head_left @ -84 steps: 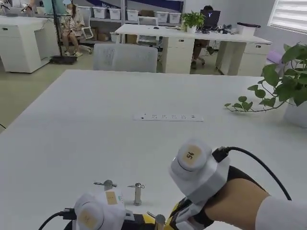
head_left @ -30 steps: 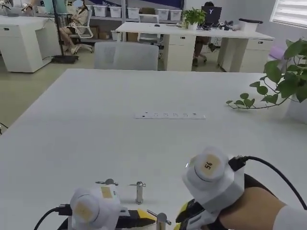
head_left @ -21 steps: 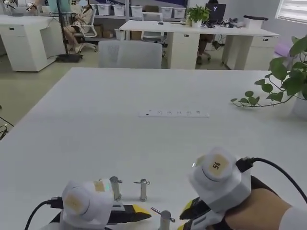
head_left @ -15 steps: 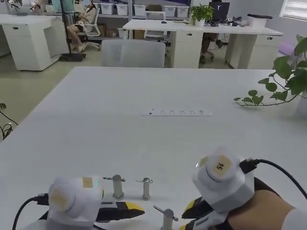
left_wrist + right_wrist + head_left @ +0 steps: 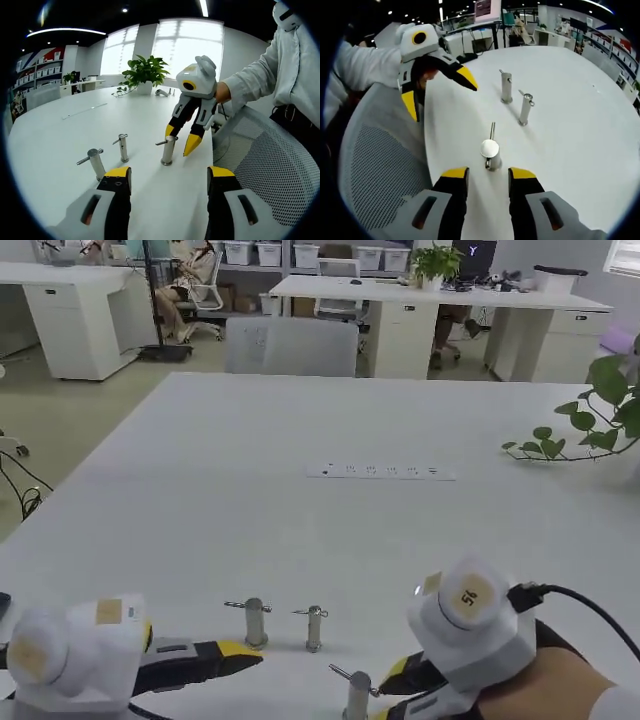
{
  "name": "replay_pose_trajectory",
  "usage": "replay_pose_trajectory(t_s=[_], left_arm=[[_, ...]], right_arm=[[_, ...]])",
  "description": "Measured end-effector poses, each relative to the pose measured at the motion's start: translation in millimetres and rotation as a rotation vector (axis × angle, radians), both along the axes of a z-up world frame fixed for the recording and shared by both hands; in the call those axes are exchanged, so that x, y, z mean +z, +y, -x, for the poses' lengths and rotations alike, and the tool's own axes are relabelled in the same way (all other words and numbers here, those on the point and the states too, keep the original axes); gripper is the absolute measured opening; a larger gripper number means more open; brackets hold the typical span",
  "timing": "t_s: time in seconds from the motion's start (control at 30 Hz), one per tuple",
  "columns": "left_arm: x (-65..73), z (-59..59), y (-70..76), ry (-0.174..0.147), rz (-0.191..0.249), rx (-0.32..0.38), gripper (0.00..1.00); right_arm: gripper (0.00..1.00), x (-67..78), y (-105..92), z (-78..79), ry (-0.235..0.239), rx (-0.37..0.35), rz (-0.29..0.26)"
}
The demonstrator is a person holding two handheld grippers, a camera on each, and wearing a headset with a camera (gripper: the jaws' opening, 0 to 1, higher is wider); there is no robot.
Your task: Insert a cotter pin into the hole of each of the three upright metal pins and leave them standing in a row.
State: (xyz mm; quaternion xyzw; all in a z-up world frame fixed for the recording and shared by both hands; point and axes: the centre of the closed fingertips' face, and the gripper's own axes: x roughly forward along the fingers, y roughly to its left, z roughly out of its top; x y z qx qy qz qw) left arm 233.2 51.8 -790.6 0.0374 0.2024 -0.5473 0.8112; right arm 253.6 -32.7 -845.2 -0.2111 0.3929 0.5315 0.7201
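Three upright metal pins stand on the white table [image 5: 300,530], each with a cotter pin sticking out sideways near its top: the left pin [image 5: 255,621], the middle pin [image 5: 315,628] and the near pin [image 5: 357,696]. My right gripper [image 5: 392,690] is open just right of the near pin, whose round head [image 5: 490,149] sits just ahead of the jaws of that gripper [image 5: 487,174]. My left gripper [image 5: 245,660] is open and holds nothing, left of the pins. From the left gripper [image 5: 167,177] I see the three pins ahead [image 5: 96,163] [image 5: 122,148] [image 5: 169,150].
A white power strip [image 5: 380,472] lies mid-table. A leafy plant [image 5: 590,415] trails in at the right edge. A grey chair [image 5: 290,345] stands at the far side, and a mesh chair seat [image 5: 260,150] is close by the near table edge.
My left gripper has drawn back to the left, away from the near pin. The right gripper stays beside that pin. The head camera has shifted.
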Motion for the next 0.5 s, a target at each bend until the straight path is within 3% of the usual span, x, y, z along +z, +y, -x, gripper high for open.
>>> replay_pose_trajectory(t_s=[0.2, 0.5], left_arm=[[5.7, -3.0, 18.9, -0.009, 0.018, 0.061, 0.69], [0.1, -5.5, 40.8, -0.008, 0.008, 0.109, 0.7]], right_arm=[[0.33, -2.5, 3.6, -0.4, 0.007, 0.0, -0.022], [0.32, -1.9, 13.8, -7.0, -0.04, 0.014, -0.054]])
